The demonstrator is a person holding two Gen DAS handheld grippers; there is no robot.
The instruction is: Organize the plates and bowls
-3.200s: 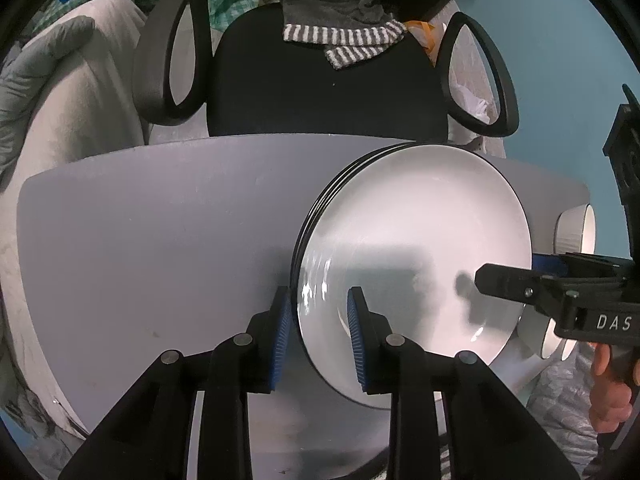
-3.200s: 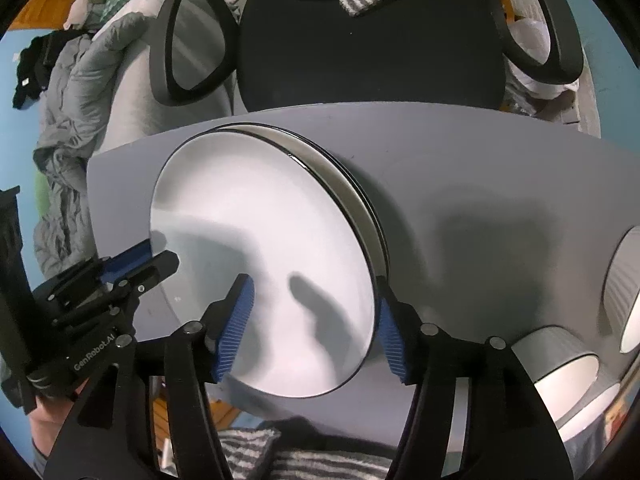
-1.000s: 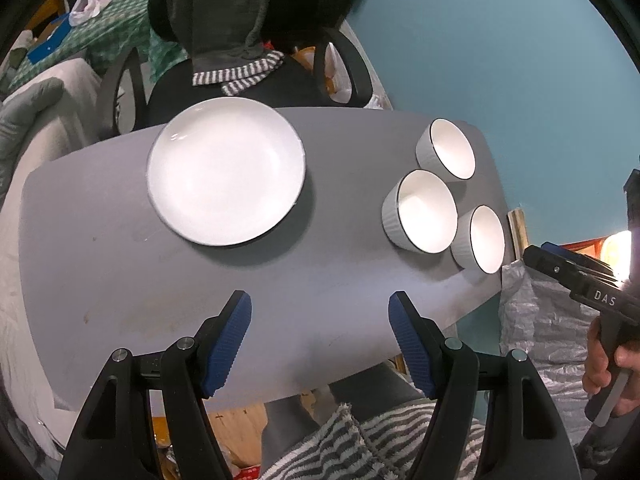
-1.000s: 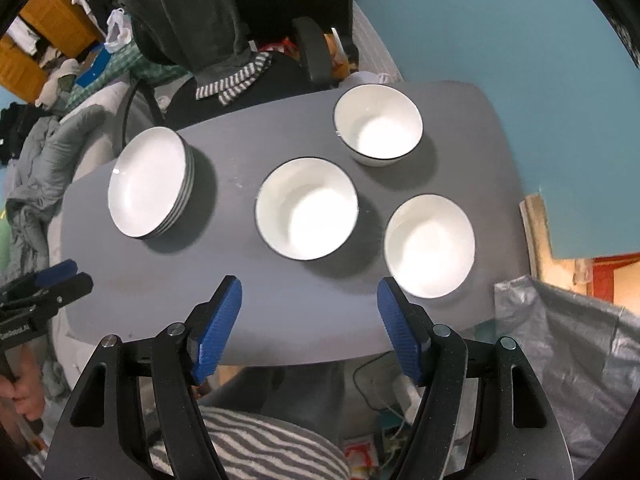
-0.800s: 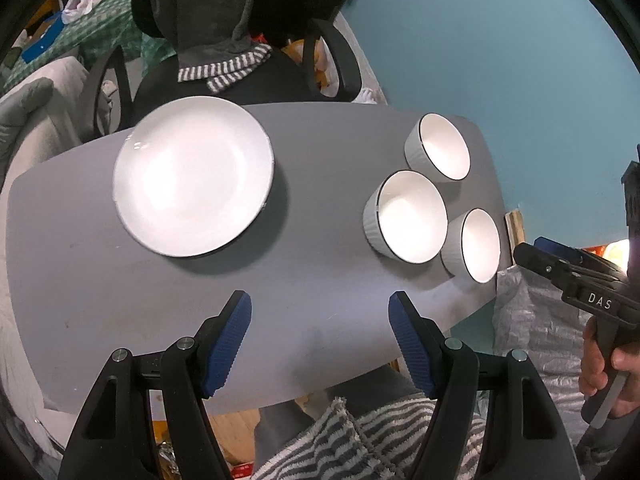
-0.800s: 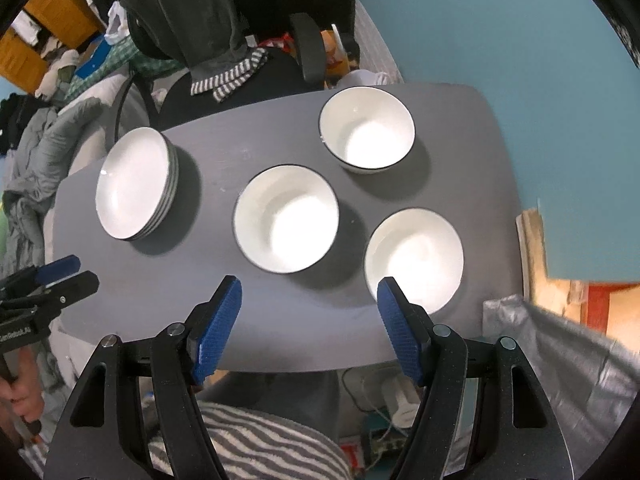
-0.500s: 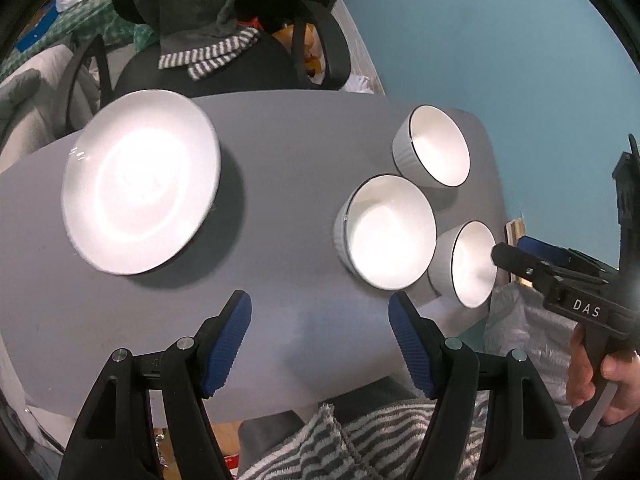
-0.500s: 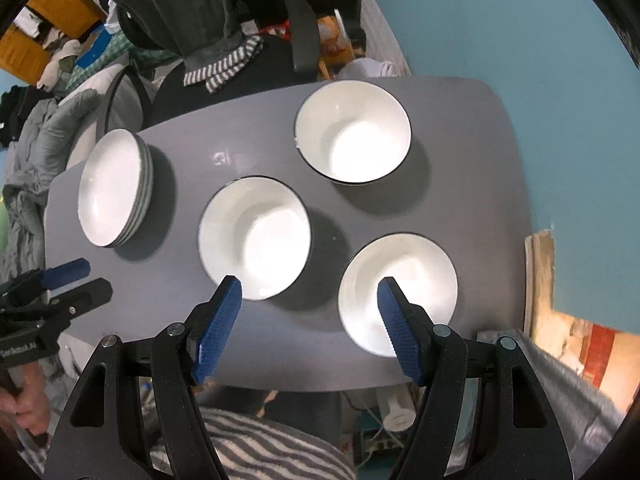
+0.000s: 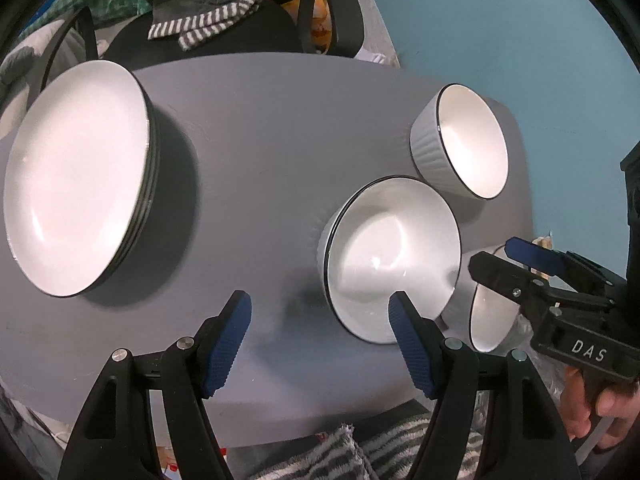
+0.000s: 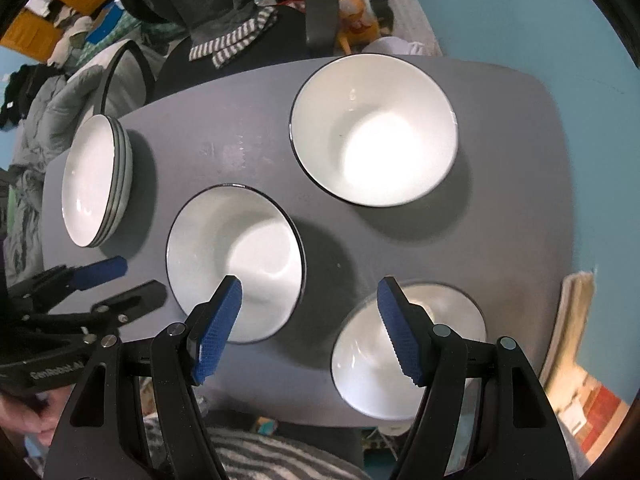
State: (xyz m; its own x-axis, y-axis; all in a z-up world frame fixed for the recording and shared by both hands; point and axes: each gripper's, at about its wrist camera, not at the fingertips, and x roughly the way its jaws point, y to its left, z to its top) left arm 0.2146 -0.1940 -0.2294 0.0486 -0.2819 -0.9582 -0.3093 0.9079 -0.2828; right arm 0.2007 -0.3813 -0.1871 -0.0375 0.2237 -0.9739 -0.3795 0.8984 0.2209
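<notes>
A stack of white black-rimmed plates (image 9: 76, 176) (image 10: 92, 184) sits at the left end of the grey table (image 9: 280, 120) (image 10: 500, 200). Three white bowls stand apart at the right end: a middle bowl (image 9: 392, 260) (image 10: 236, 256), a far bowl (image 9: 468, 140) (image 10: 374, 128) and a near bowl (image 9: 490, 320) (image 10: 368, 368). My left gripper (image 9: 318, 304) (image 10: 142, 278) hangs open, its right pad over the middle bowl's near rim. My right gripper (image 10: 309, 282) (image 9: 492, 254) hangs open over the gap between the middle and near bowls. Neither holds anything.
A black office chair (image 9: 260, 36) draped with grey cloth and a striped towel (image 10: 232, 46) stands behind the table. A teal wall (image 9: 520, 40) rises to the right. Striped fabric (image 10: 260, 460) lies below the table's near edge, and grey bedding (image 10: 48, 120) lies at the left.
Both grippers left the plate stack, then dropped lower and closer over the bowls in the last second. The left one shifted right, from the plates toward the middle bowl. Jaw widths are unchanged.
</notes>
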